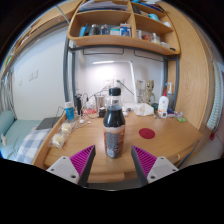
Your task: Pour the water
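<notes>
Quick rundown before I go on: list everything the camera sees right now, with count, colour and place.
bottle: one, dark liquid, black cap, standing on the desk between the fingers, with gaps at both sides
desk: one, wooden, under and beyond the bottle
red lid: one, red, flat on the desk beyond the bottle, toward the right finger
clutter: several small items, mixed colours, at the desk's back; too small to name
shelves: one wooden unit above the desk, holding assorted items
bed: one, pale bedding, beside the desk's left end
gripper: one, open, magenta pads either side of the bottle's base
</notes>
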Demonstrator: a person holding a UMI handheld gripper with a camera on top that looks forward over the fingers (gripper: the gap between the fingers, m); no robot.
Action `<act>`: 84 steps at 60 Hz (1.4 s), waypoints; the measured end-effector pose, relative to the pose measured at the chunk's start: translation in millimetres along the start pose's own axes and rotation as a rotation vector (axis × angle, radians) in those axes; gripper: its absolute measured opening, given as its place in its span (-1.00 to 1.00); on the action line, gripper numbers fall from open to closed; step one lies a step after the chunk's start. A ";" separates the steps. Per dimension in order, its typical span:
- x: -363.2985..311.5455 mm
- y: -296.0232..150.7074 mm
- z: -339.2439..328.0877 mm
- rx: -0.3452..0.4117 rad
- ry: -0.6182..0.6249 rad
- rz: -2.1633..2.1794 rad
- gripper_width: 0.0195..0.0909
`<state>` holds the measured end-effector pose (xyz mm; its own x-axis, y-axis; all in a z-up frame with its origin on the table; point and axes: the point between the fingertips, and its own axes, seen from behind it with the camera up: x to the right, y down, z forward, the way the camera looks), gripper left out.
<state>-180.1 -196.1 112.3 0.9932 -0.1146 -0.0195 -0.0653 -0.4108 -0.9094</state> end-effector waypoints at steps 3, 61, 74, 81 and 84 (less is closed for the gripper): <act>4.1 -3.3 15.4 0.023 -0.014 0.001 0.48; -13.9 -46.1 111.2 0.168 -0.132 0.039 -0.41; -85.9 -75.6 105.3 0.086 -0.274 0.412 -0.42; -122.1 -92.0 115.0 -0.003 -0.345 0.699 -0.42; -132.6 -95.7 121.8 -0.041 -0.362 0.822 -0.42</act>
<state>-293.9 -31.4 151.3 0.6008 -0.0973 -0.7935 -0.7650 -0.3579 -0.5354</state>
